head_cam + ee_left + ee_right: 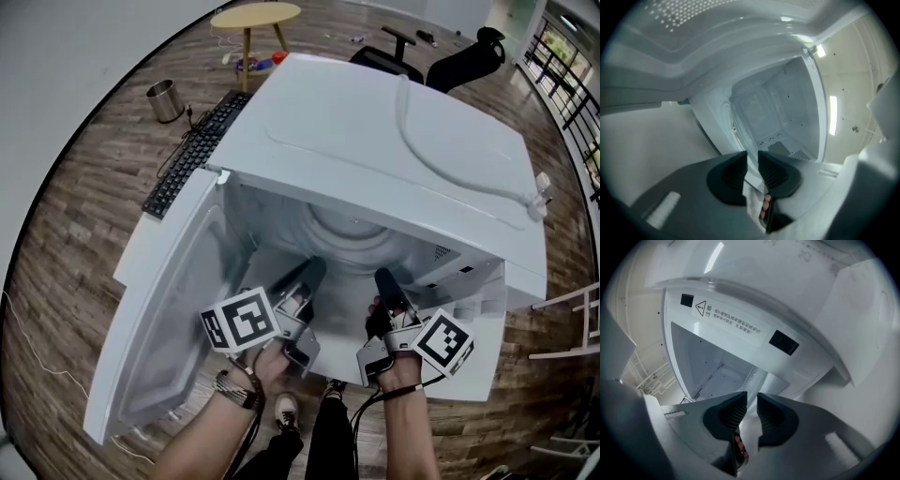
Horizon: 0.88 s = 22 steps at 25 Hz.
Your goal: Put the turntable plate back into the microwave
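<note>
As the head view looks down, a white microwave (394, 141) stands with its door (169, 319) swung open to the left, and a white cable (441, 159) lies on its top. Both claws reach into the open cavity: the left gripper (314, 267) and the right gripper (382, 277) are side by side, a little apart. Between and beyond them the glass turntable plate (349, 232) shows as a pale round shape inside the cavity. Behind the microwave are a black keyboard (192, 155), a metal bin (165, 100) and a round wooden table (255, 16).

From the left gripper view, the left gripper (752, 157) has its jaws nearly together, clenched on the thin rim of the turntable plate (734, 127), which curves away into the cavity.

From the right gripper view, the right gripper (751, 399) is likewise clamped on the rim of the turntable plate (757, 380). Above it is the microwave's front frame with a warning label (701, 308) and two dark latch slots (783, 342).
</note>
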Available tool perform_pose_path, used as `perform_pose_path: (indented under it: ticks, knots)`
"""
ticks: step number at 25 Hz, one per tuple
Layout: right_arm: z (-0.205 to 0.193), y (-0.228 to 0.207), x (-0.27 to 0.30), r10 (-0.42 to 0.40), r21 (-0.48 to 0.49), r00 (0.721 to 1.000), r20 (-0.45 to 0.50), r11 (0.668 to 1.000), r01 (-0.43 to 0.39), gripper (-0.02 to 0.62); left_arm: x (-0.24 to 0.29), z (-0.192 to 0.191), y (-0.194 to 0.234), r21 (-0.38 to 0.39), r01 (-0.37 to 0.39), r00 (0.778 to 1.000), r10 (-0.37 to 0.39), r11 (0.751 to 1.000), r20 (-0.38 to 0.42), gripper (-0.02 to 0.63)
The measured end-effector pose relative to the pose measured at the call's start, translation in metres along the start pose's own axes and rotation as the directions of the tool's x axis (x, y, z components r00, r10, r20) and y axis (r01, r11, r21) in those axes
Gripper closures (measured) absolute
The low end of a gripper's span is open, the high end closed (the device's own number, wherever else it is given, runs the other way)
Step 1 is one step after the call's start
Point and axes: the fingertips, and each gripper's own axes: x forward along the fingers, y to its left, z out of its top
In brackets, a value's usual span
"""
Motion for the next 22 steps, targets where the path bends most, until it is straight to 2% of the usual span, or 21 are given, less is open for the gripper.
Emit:
perform_pose_path:
  ticks: [14,22]
  knots:
    - [0.005,0.003,0.012,-0.008,-0.013,1.000,0.009,1.000,0.008,0.525,0.008,0.014,0.004,0.001,-0.005,1.000,0.005,1.000,0.027,0.525]
    - [0.000,0.006,0.013,-0.007,-0.039,1.000,-0.030,0.999,0.006,0.524,0.011,0.018,0.006,0.026,-0.039,0.999,0.039,0.999,0.024,0.523]
